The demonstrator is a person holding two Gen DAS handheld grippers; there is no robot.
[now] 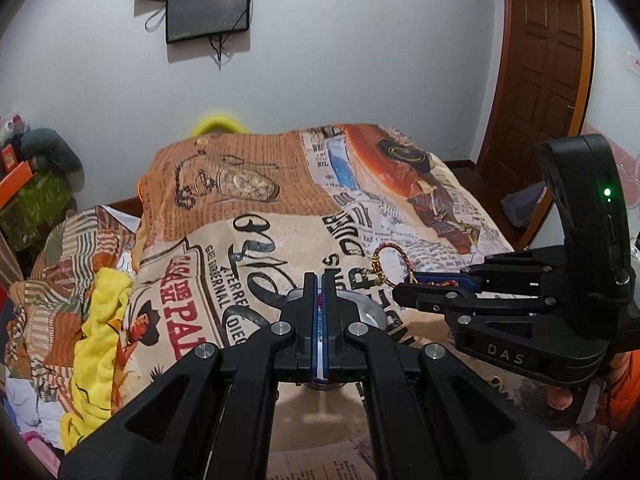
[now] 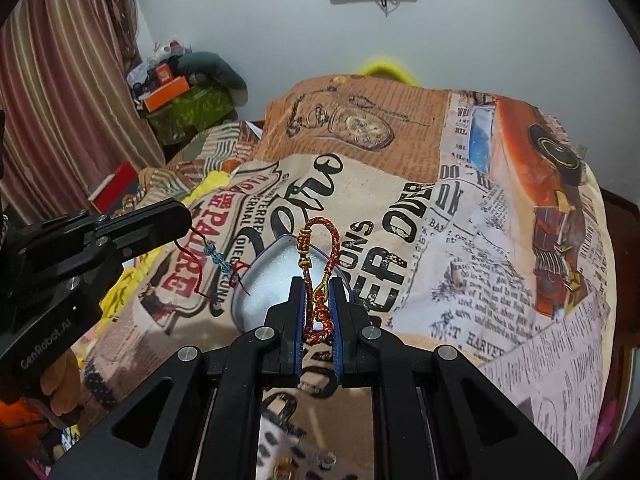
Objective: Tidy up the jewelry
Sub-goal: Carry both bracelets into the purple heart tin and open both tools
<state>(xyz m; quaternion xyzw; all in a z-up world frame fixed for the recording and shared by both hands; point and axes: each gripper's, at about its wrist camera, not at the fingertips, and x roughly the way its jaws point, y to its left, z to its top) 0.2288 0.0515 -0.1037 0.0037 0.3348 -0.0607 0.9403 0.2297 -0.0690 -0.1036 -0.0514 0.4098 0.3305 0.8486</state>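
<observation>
With both jaws clamped, my right gripper (image 2: 318, 312) pinching the braided bracelet (image 2: 320, 248) and my left gripper (image 1: 320, 300) the red beaded cord (image 2: 212, 258) just above the silver box (image 2: 276, 276) on the bed (image 2: 460, 240), I fear either dangling loop could snag the rim or fall outside on release.

My right gripper (image 2: 318, 300) is matt black plastic with ribbed blue pads, bright metal pins. It holds a braided cord bracelet (image 2: 320, 240), rough, with gold metal coils. Centre frame: smooth, glossy tin (image 2: 276, 276) on printed cloth bedspread (image 2: 460, 240).
</observation>
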